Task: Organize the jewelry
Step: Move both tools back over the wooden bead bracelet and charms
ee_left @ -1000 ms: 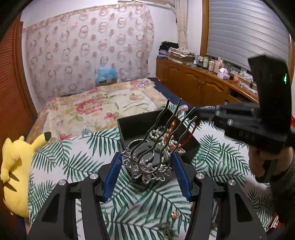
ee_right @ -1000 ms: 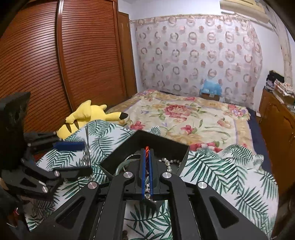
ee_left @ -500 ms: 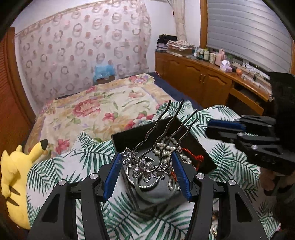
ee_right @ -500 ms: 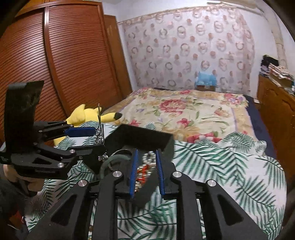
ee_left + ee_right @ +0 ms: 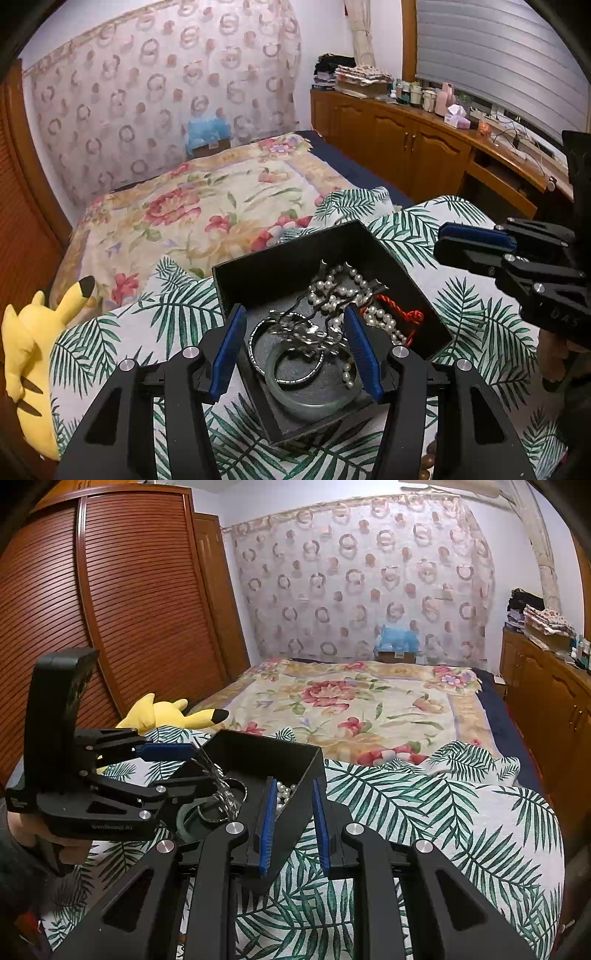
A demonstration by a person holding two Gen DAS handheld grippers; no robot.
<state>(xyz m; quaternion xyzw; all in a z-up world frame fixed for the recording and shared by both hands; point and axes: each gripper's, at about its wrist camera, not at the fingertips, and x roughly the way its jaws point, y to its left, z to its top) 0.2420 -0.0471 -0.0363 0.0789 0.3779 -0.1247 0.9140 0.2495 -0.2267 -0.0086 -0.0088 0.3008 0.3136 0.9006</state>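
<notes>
My left gripper (image 5: pixel 295 347) sits low centre in the left wrist view, fingers spread wide with nothing pinched, blue pads (image 5: pixel 227 350) flanking the near end of the black jewelry box (image 5: pixel 273 273). Inside the box, nearest me: green jade bangle (image 5: pixel 314 404), with a silver bangle (image 5: pixel 258 363) overlapping it. The silver hairpin (image 5: pixel 306 332) lies across them between my pads, not touching either pad as far as I can tell. Behind that, a pearl necklace (image 5: pixel 343 295) is heaped mid-box and a red cord (image 5: pixel 400 314) lies at its right side. My right gripper (image 5: pixel 293 823), lower centre of its own view, has fingers parted and empty; they straddle the box's near right wall, 1 pad inside and 1 outside. In the left wrist view it shows at the right edge (image 5: pixel 476 243), beside the box. The box rests on a palm-leaf sheet (image 5: pixel 424 812). Farther back: yellow plush (image 5: pixel 26 350) at the left edge, floral bedspread (image 5: pixel 369 701), patterned curtain (image 5: pixel 362 576).
</notes>
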